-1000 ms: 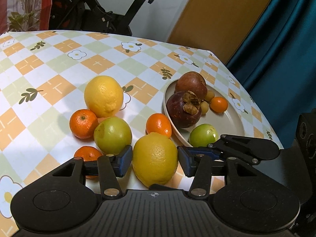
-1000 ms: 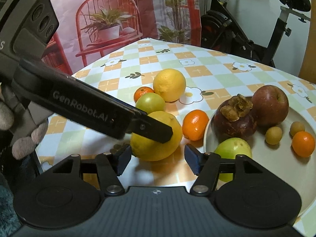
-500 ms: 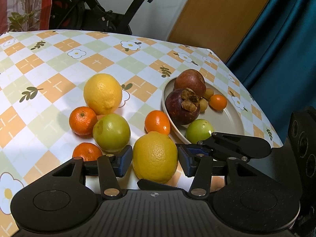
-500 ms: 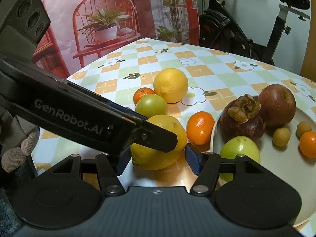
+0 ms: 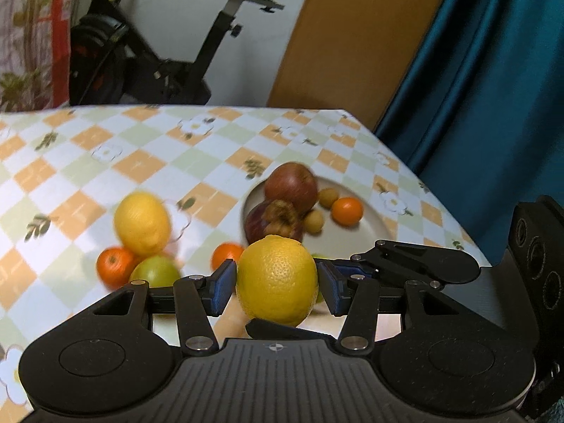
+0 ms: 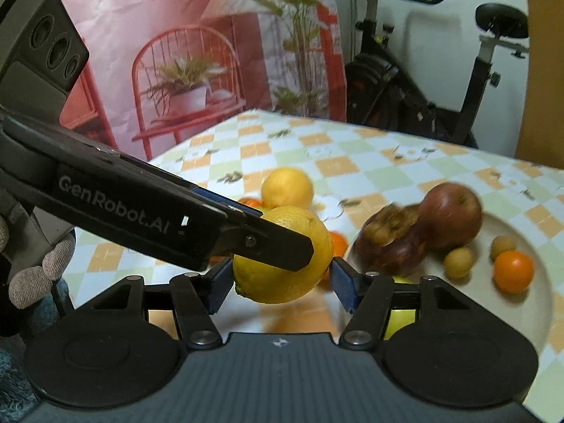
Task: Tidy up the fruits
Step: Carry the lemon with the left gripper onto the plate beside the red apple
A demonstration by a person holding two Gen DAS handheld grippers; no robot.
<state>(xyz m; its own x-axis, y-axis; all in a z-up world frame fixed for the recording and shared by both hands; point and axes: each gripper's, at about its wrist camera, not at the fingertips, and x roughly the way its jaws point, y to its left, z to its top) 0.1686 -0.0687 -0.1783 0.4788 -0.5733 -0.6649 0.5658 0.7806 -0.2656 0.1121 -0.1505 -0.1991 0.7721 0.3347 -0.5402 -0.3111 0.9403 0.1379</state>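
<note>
A big yellow lemon (image 5: 277,279) sits between the blue pads of my left gripper (image 5: 277,283), lifted off the table; in the right wrist view the lemon (image 6: 282,257) hangs in the left gripper's fingers (image 6: 268,243), also between my right gripper's pads (image 6: 282,283), which stand just apart from it. A cream plate (image 5: 366,231) holds a red apple (image 5: 291,184), a mangosteen (image 5: 273,219), two small tan fruits and a small orange (image 5: 347,211). A second lemon (image 5: 142,224), tangerines and a green fruit (image 5: 155,273) lie on the cloth.
The table has a checkered flower cloth (image 5: 148,162). Its far edge is near an exercise bike (image 5: 169,56), a wooden door and a teal curtain (image 5: 493,88). A green fruit (image 6: 400,320) lies on the plate's near side behind my right finger.
The left gripper has closed on the near lemon and lifted it off the cloth. Both cameras have risen and tilted up; the right gripper has followed alongside.
</note>
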